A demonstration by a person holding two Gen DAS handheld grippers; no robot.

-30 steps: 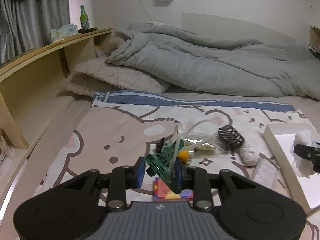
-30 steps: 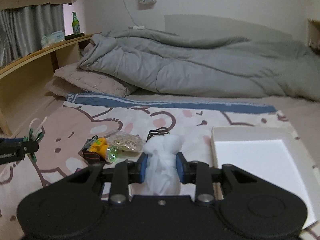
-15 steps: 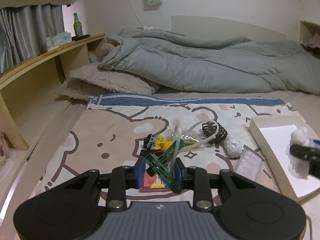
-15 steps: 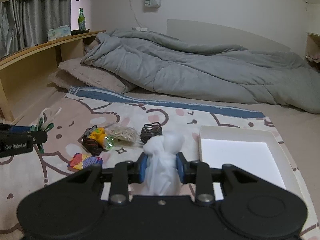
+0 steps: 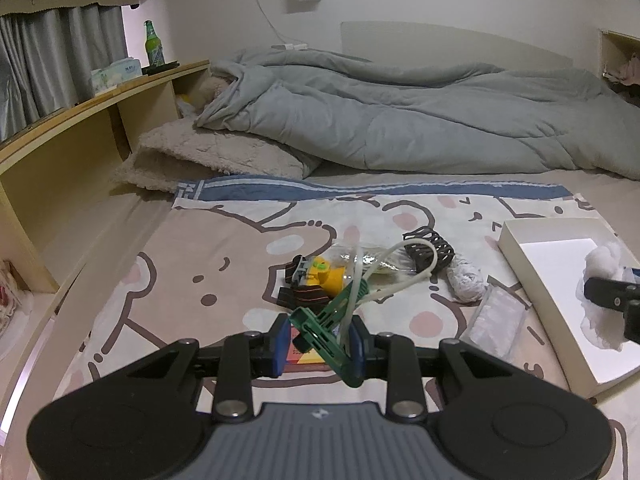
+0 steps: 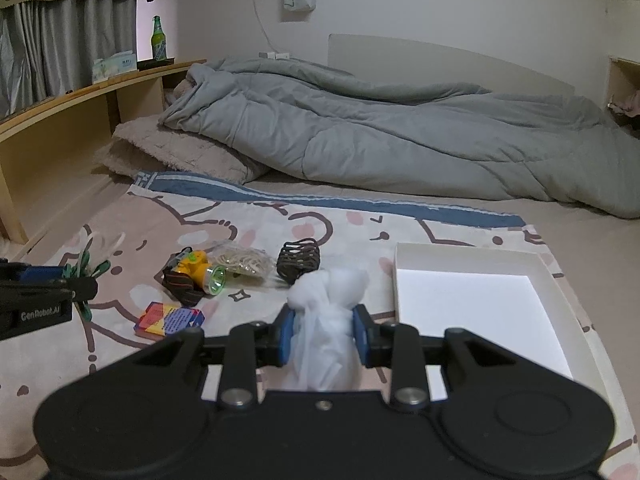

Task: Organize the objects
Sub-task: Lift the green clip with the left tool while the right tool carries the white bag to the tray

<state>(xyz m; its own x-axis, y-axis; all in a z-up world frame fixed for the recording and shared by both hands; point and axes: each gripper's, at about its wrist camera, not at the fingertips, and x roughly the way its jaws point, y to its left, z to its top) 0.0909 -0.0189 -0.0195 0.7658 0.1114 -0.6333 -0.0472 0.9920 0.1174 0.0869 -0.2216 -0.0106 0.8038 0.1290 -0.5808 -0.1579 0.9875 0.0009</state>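
My left gripper [image 5: 318,344] pinches green plastic clips [image 5: 326,326], my right gripper [image 6: 323,334] a white gauze bundle [image 6: 326,320]; the white cardboard box [image 6: 560,280] at right looks empty, the near-left clutter unsorted.

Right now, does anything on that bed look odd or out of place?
A loose heap of small things lies on the cartoon blanket: a yellow headlamp, a bag of rubber bands, a black mesh piece and a colourful card pack. The white tray beside them holds nothing.
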